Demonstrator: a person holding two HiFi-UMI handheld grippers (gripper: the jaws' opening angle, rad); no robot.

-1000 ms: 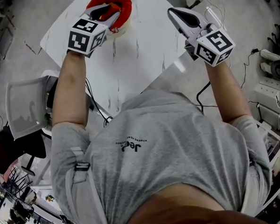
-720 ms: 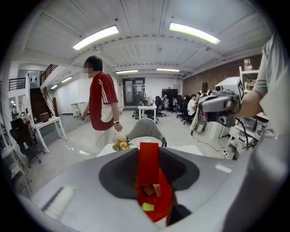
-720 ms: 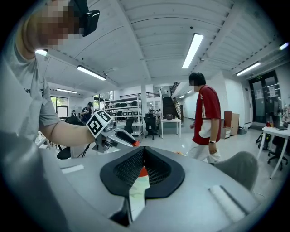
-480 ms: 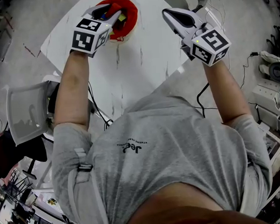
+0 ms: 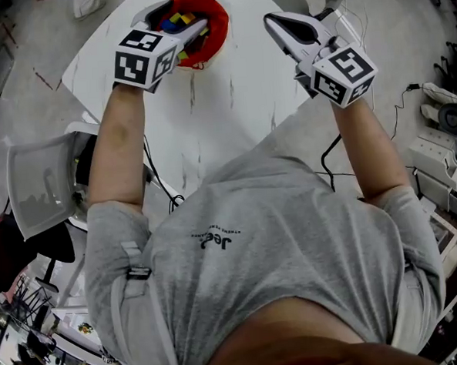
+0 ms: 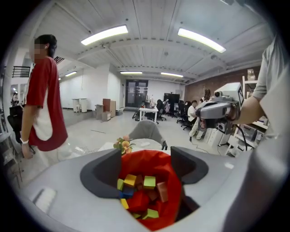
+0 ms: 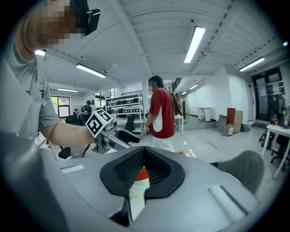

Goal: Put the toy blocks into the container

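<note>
Now at the release over the red container [image 5: 221, 32], top of frame just left of centre, on the white table [image 5: 231, 100]. Just been opening the left gripper [image 6: 145, 158]: spread wide now, nothing pinched between. Seeing toy blocks [image 6: 149, 182] piled inside, straight past the jaws. Hold above the rim, check for strays, back out straight without catching the red wall. Keep the right gripper [image 7: 142, 152] pressed together, empty, parked upper right.

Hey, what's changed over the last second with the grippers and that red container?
The left gripper has just opened its fingers above the red container; nothing is between them now, and toy blocks lie inside. The right gripper stayed shut; the container stayed on the table.
</note>
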